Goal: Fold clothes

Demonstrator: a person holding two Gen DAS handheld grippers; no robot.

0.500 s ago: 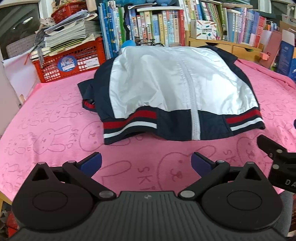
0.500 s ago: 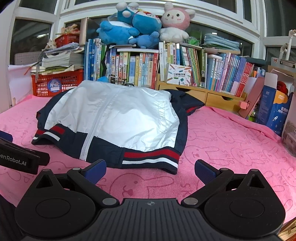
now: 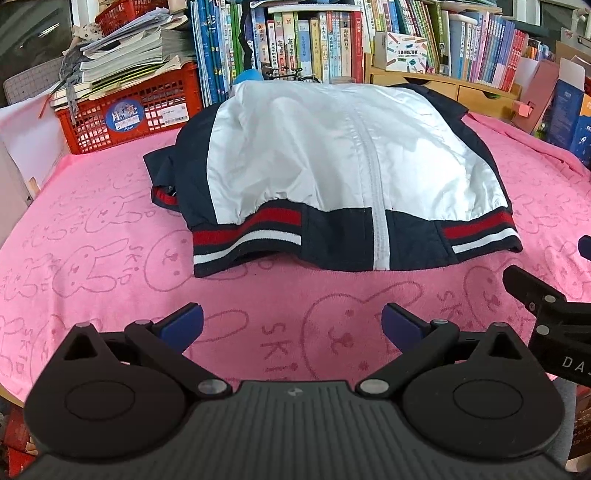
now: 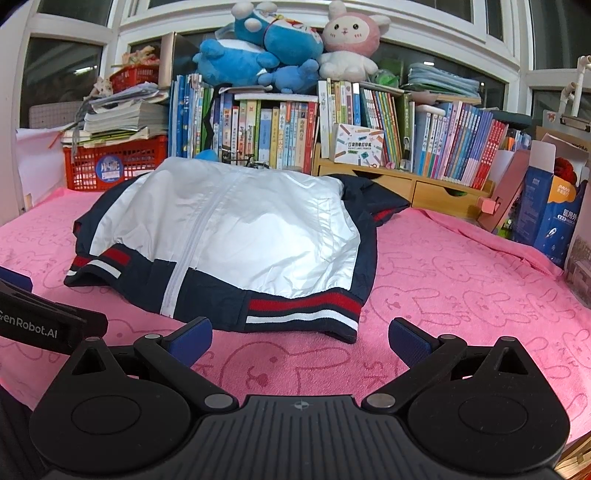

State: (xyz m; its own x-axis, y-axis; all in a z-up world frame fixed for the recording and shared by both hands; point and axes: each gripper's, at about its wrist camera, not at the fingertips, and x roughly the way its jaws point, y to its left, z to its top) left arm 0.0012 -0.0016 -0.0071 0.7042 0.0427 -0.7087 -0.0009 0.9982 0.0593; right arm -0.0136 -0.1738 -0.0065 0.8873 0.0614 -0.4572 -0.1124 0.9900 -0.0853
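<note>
Jacket (image 4: 236,236); plush toys (image 4: 288,48) right-view only

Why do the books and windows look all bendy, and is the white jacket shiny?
Left wrist view: the fisheye lens curves the row of books and the pink towel's edges; the jacket has soft bright sheen, all sharp. Right wrist view: the window frames bow, the glass is dark, and the jacket shines on its creases.
</note>
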